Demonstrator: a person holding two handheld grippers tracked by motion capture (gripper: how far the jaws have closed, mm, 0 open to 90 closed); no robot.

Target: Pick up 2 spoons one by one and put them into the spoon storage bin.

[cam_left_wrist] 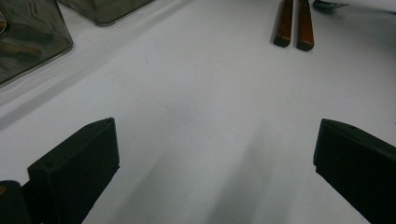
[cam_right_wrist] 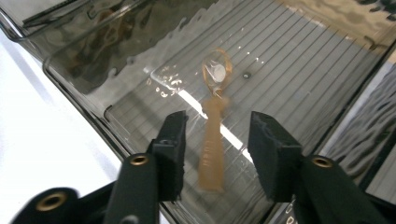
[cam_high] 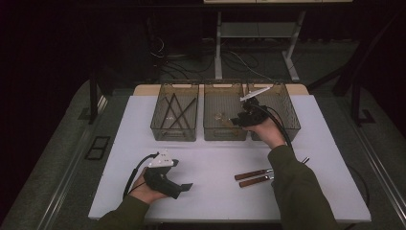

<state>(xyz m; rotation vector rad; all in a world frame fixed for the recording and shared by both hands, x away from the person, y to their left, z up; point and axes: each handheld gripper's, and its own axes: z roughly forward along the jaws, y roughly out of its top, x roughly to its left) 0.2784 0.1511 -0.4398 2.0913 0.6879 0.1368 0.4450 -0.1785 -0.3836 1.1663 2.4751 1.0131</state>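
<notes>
My right gripper (cam_high: pixel 238 120) (cam_right_wrist: pixel 217 126) hangs over the middle clear bin (cam_high: pixel 224 137) (cam_right_wrist: pixel 299 60), jaws pointing down into it. Its pads stand apart. A slim golden-brown spoon (cam_right_wrist: pixel 214 140), blurred, lies in line between them and touches neither pad; its round bowl points away from me. In the high view the spoon (cam_high: pixel 221 116) is a pale shape inside that bin. My left gripper (cam_high: pixel 181 175) (cam_left_wrist: pixel 215 154) rests at the table's front left, jaws wide open over bare white tabletop.
Three clear bins line the back of the white table: the left bin (cam_high: pixel 173 135) holds several dark sticks, and the right bin (cam_high: pixel 287 120) is beside my right hand. Two brown-handled utensils (cam_high: pixel 253 177) (cam_left_wrist: pixel 294 23) lie side by side at the front right.
</notes>
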